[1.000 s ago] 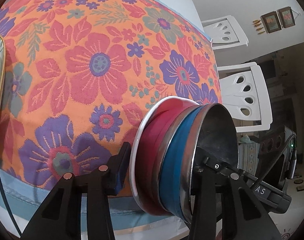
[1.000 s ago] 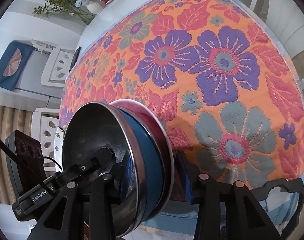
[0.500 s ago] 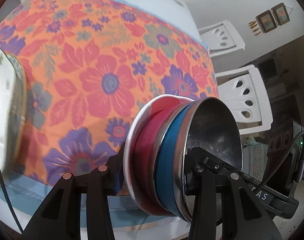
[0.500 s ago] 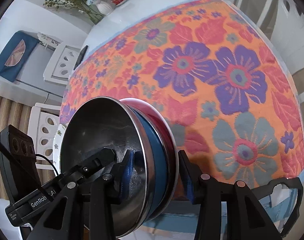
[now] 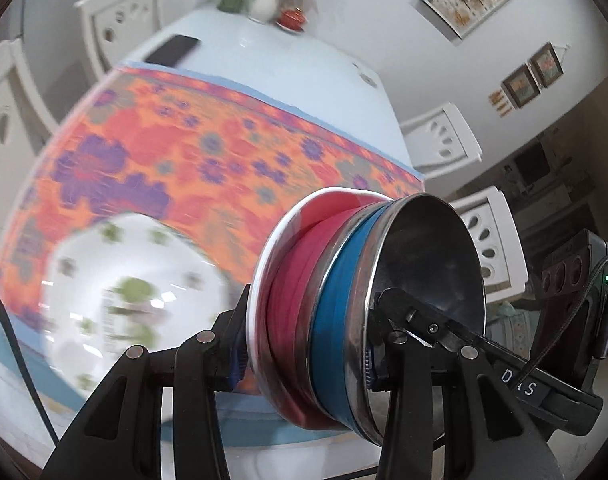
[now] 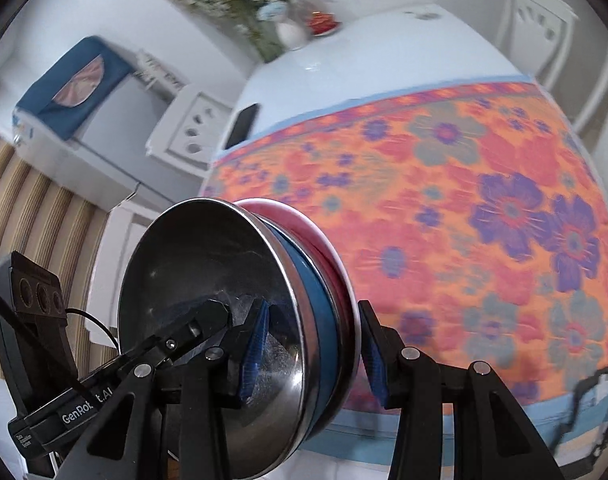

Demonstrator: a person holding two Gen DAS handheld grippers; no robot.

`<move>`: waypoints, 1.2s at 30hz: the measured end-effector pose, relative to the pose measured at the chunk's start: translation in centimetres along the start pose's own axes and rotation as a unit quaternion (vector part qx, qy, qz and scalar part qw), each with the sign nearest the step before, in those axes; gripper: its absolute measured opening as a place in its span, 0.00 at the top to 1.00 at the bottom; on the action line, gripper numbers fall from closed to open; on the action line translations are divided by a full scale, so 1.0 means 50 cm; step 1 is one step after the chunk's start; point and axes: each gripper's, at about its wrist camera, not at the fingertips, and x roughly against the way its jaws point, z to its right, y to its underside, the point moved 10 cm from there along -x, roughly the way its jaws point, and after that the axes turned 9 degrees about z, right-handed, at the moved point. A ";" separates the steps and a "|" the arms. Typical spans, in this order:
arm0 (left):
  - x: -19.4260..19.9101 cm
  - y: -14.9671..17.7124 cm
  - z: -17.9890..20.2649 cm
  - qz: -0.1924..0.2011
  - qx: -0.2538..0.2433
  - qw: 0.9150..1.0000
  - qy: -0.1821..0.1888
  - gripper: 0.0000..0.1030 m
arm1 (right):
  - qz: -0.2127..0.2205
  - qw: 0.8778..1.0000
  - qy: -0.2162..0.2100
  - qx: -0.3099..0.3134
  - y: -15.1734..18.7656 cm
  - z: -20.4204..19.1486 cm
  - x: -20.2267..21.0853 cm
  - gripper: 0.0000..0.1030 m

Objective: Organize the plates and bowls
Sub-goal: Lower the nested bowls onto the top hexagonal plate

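Both grippers clamping one nested bowl stack (image 5: 343, 300).
I'm pinching its rims with the left gripper (image 5: 304, 356) and right gripper (image 6: 313, 356), holding it on edge over the floral tablecloth (image 6: 443, 184), near the white plate (image 5: 136, 292).

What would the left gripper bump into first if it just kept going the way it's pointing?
Probably the floral tablecloth. The left gripper, clamped on the nested bowl stack, aims down at it; the white plate lies off to the left. Blur leaves depth unclear.

"GenRob", perhaps "t.AI", on left gripper (image 6: 260, 354) body
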 end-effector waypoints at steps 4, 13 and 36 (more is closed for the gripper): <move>0.035 -0.016 -0.092 0.004 0.008 1.000 -0.017 0.62 | -0.010 1.000 -0.014 0.011 0.014 -0.088 -0.049 0.58; 0.032 0.011 -0.250 -0.030 0.039 0.998 -0.026 0.63 | -0.057 0.998 -0.004 0.015 0.096 -0.187 -0.173 0.58; -0.039 0.056 -0.317 -0.083 0.066 0.994 0.008 0.63 | -0.087 0.995 0.051 -0.016 0.144 -0.156 -0.245 0.58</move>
